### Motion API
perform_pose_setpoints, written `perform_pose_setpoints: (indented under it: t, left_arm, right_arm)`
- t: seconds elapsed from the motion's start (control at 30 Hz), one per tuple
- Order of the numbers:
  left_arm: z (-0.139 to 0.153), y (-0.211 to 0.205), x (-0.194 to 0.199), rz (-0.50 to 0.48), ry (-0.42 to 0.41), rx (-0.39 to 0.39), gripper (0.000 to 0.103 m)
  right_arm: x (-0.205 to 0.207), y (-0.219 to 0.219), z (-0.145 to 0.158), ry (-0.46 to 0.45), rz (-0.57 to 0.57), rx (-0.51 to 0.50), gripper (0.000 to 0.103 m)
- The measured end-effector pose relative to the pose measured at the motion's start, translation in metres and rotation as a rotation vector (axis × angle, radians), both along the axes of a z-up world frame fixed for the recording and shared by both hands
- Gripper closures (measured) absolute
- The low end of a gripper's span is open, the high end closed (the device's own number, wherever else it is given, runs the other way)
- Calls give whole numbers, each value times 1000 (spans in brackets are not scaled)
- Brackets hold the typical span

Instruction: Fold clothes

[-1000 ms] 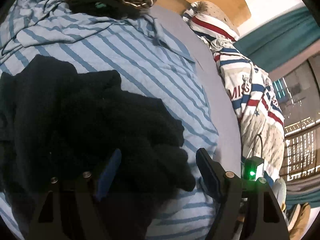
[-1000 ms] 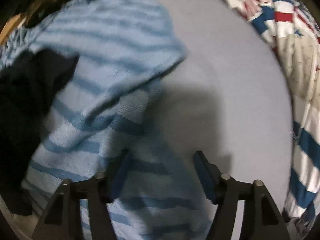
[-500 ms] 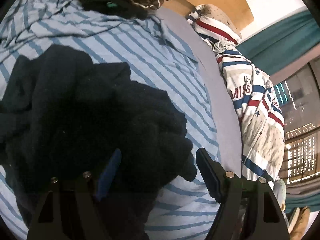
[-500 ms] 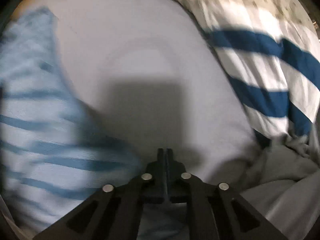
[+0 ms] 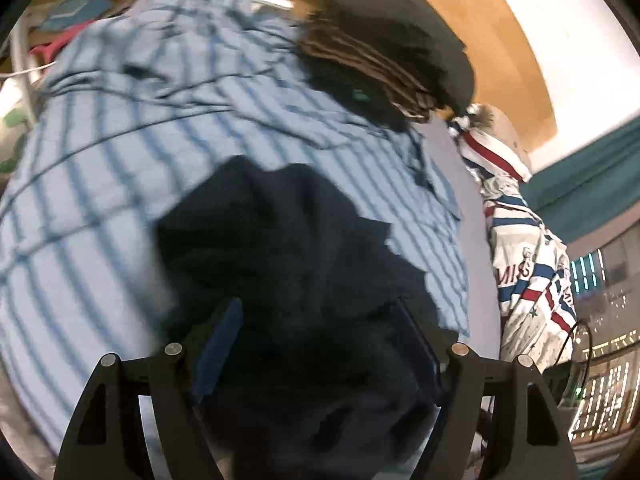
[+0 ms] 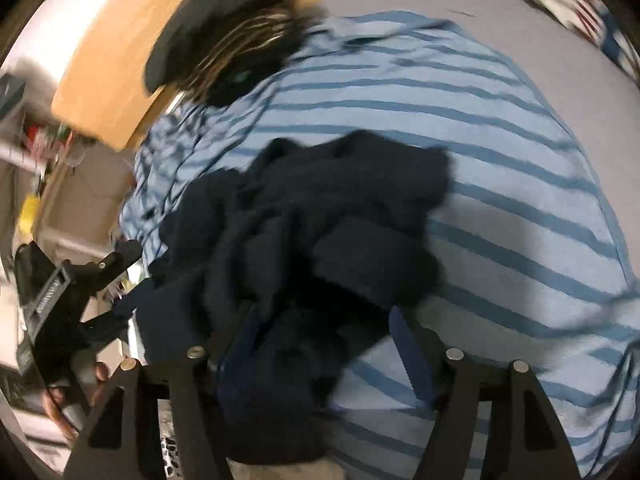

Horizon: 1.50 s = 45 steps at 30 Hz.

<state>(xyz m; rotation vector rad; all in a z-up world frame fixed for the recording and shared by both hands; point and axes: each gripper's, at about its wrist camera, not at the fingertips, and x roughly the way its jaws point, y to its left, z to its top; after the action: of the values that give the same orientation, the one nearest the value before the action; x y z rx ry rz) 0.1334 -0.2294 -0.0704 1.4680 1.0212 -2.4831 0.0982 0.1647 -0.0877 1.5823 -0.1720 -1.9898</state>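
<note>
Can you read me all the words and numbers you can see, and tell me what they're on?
"MIS": blue letters on the flag-pattern quilt, cut off by a fold.
Small print above it on the quilt: too blurred to read.
White lettering on the left gripper: too blurred to read.
No numbers can be read.

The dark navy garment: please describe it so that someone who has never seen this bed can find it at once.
Start from the grey bed sheet, on which a large light-blue striped shirt is spread. The dark navy garment lies crumpled in a heap on top of that shirt, at its near edge. It is plain and unstriped, unlike the brown-striped dark pile against the wooden headboard.
</note>
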Motion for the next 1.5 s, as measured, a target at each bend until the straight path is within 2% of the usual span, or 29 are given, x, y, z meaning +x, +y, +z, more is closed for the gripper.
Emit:
perform_pose_setpoints:
  t: [0.1, 0.2, 0.27, 0.37, 0.43, 0.5, 0.6, 0.7, 0.77, 0.8, 0.87, 0.9, 1.0, 1.5]
  left_arm:
    - [-3, -14, 19, 19, -45, -40, 26]
    - [-28, -19, 30, 36, -145, -9, 24]
    - [-52, -22, 34, 45, -203, 48, 24]
    - [-79, -26, 47, 85, -235, 166, 24]
    - [-93, -30, 58, 117, -241, 245, 24]
    - [-90, -34, 62, 136, -228, 240, 24]
    - [-74, -36, 58, 129, -169, 216, 24]
    - [-60, -26, 42, 74, -113, 196, 24]
    - [-62, -13, 26, 20, -132, 167, 22]
    - [-72, -4, 17, -13, -182, 155, 19]
    - [-89, 4, 6, -55, -239, 151, 3]
    - [-97, 6, 2, -69, -254, 155, 0]
    - [-109, 10, -4, -101, -286, 157, 0]
    - [-108, 4, 11, -144, -180, 174, 0]
  right_arm:
    - [10, -36, 8, 110, 79, 74, 29]
    - [26, -54, 26, 180, 186, 11, 26]
    - [32, -76, 27, 225, 256, 24, 22]
    - [33, -115, 3, 257, 346, 159, 21]
    - [31, -129, -22, 224, 393, 254, 18]
    - [26, -131, -47, 156, 397, 294, 13]
    - [16, -117, -65, 86, 319, 231, 0]
    - [5, -98, -83, 0, 238, 166, 0]
    - [9, -93, -83, 30, 247, 153, 0]
    - [11, -91, -83, 43, 245, 153, 0]
    - [15, -88, -85, 69, 240, 168, 0]
    - [17, -86, -87, 81, 238, 182, 0]
    - [19, -77, -91, 93, 228, 173, 0]
    - [24, -47, -94, 108, 251, 140, 0]
